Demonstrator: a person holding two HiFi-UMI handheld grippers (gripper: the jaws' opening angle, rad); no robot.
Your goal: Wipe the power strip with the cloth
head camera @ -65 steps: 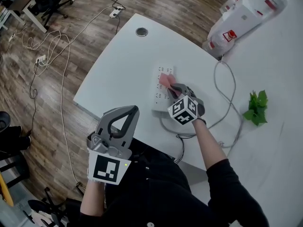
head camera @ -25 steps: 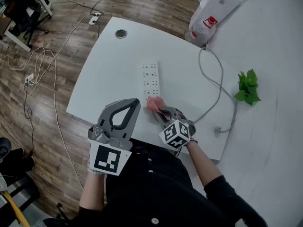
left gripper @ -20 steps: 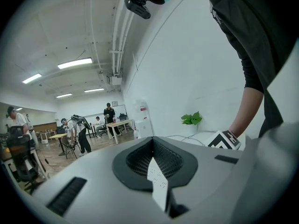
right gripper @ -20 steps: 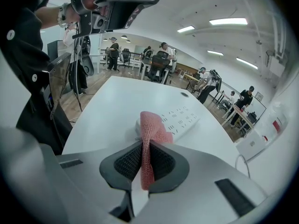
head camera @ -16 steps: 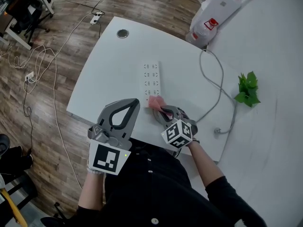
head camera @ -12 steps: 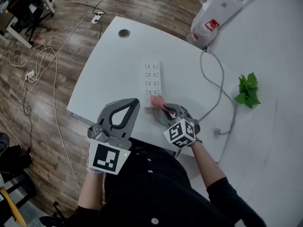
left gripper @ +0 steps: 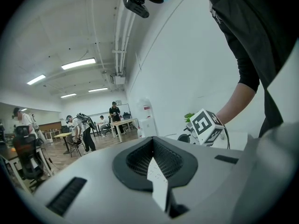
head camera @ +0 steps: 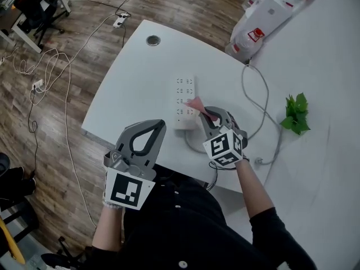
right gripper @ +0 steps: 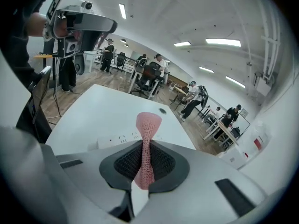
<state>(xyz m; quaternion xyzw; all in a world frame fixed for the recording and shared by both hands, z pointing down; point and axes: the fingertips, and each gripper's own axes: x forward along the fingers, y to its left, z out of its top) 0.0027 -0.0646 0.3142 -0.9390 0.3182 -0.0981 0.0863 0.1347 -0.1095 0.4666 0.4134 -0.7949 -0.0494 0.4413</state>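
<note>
- Pinching the pink cloth [head camera: 195,103], the right gripper [head camera: 205,112] has its jaws clamped on the fabric. In the right gripper view the cloth [right gripper: 147,139] runs up between them and fans out past the tips.
- The cloth's free end lies over the right edge of the strip [head camera: 184,97], toward the end nearer the person.
- The strip is white and lies flat on the table [head camera: 135,89], its length pointing away from the person.
- The left gripper [head camera: 156,126] is held off the table edge, near-left of the strip and apart from it. Its jaws are pressed together with nothing between them.
- A grey cable [head camera: 256,89] loops right of the strip, and a green plant [head camera: 295,114] lies farther right.
</note>
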